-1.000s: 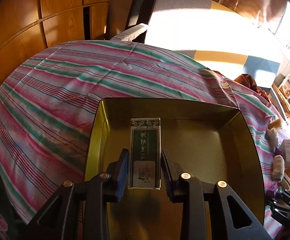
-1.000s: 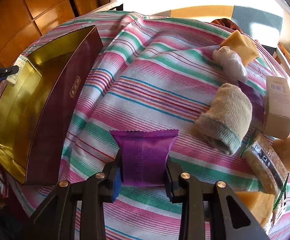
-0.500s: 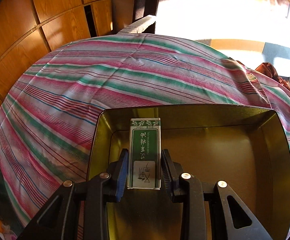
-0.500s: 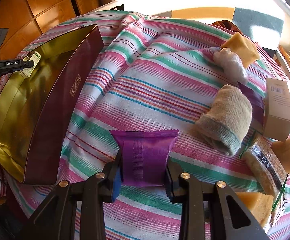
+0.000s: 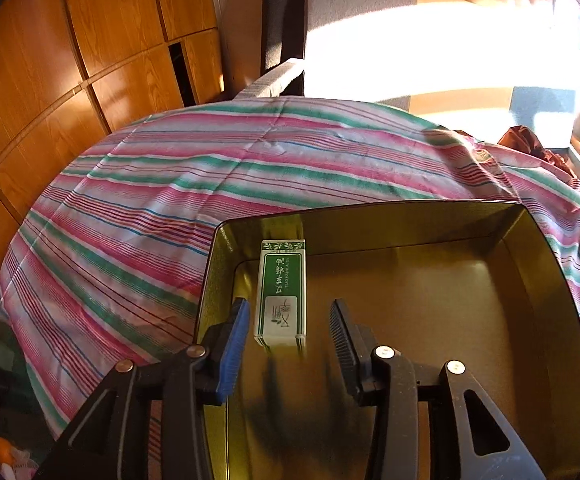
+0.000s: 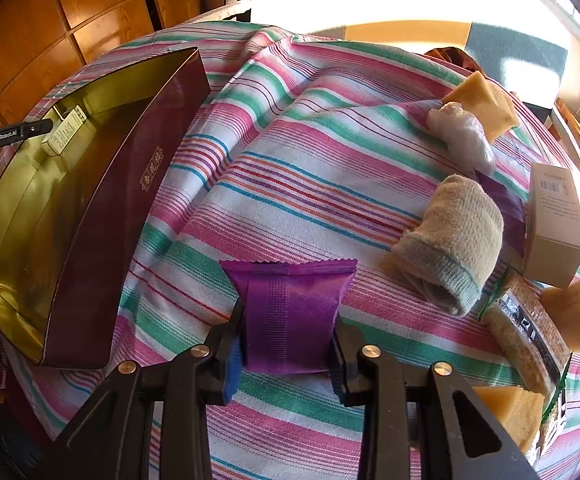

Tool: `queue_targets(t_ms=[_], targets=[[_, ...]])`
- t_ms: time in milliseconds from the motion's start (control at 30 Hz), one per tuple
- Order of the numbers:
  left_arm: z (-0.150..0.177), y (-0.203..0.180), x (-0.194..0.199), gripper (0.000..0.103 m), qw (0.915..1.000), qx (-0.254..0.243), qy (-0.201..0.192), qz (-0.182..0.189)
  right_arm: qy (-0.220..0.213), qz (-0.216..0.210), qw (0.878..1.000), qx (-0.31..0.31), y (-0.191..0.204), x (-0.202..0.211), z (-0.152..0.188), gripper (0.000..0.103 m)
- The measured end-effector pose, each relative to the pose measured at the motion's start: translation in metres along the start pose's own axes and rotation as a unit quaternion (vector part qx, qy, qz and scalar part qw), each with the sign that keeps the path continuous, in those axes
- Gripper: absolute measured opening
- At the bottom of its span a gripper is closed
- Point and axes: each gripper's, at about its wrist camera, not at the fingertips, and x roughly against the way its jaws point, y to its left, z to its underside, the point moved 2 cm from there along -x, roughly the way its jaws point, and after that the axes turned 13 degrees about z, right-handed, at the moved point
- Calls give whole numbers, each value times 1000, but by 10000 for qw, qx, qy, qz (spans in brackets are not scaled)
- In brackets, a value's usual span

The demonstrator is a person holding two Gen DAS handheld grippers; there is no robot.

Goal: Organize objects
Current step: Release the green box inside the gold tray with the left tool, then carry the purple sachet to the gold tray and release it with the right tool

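A gold-lined, maroon-sided box (image 5: 530, 264) sits on the striped cloth. A small green and white carton (image 5: 281, 292) lies in its far left corner; it also shows in the right wrist view (image 6: 64, 136). My left gripper (image 5: 288, 332) is open, its jaws apart around the carton's near end without gripping it. My right gripper (image 6: 288, 344) is shut on a purple snack packet (image 6: 290, 312) and holds it over the cloth, to the right of the box (image 6: 102, 216).
On the right of the cloth lie a rolled beige towel (image 6: 450, 244), a beige carton (image 6: 556, 224), yellow sponges (image 6: 480, 104), a white wrapped bundle (image 6: 460, 132) and a grain bar (image 6: 526, 336). Wood panels and a chair stand behind the table.
My left gripper has opened and let go of the green carton, which now rests in the box's far left corner. The right gripper has stayed put with the packet.
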Motion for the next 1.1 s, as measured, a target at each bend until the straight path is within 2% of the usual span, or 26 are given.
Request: queue_targets(t_ms=[233, 333, 567, 1000, 1100], targets=[[20, -28, 62, 55, 9978, -133, -543, 364, -58, 56, 10000, 5, 1, 4, 4, 34], [30, -37, 81, 55, 9963, -107, -673, 531, -77, 69, 9999, -17, 3, -3, -1, 35], [56, -49, 113, 56, 9946, -182, -738, 711, -113, 172, 9997, -154, 4, -3, 0, 35], [90, -45, 140, 58, 9934, -417, -794, 710, -85, 578, 9954, -765, 5, 1, 1, 33], [93, -42, 143, 58, 9932, -421, -820, 718, -235, 651, 9925, -1003, -1, 17, 0, 33]])
